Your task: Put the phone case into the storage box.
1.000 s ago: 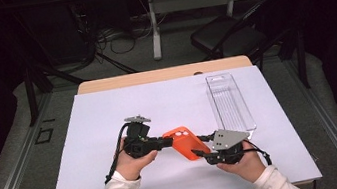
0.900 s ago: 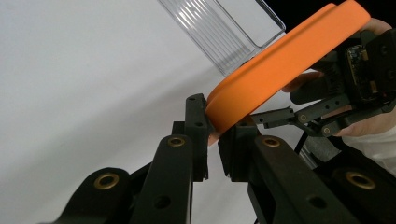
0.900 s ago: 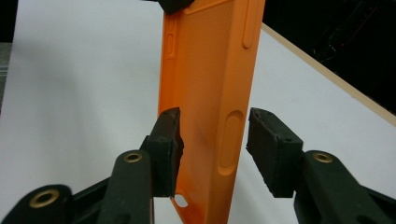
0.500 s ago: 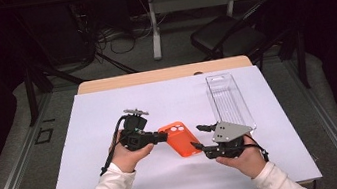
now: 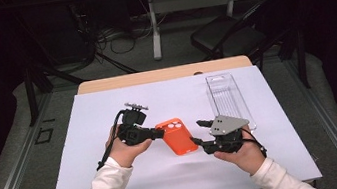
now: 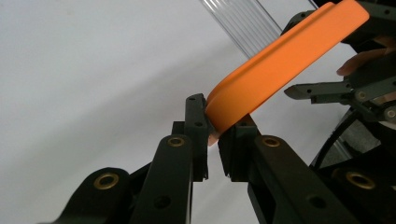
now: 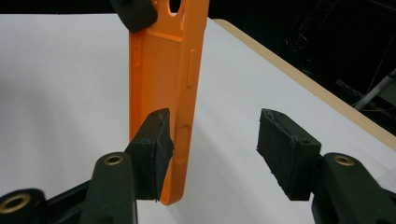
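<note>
high view: orange phone case (image 5: 179, 136), no writing legible on it

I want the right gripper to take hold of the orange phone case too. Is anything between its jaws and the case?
Nothing visible. The orange phone case hangs between the right gripper's open jaws, against one pad, with bare table behind it. The left gripper is clamped on the case's far end, away from that gap.

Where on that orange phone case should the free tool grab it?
Probably the free lower end of the orange phone case, coming from the side opposite the left tool, which already pinches its upper edge. The case is thin and flat, so the right tool, now open, should close across its thin wall.
</note>
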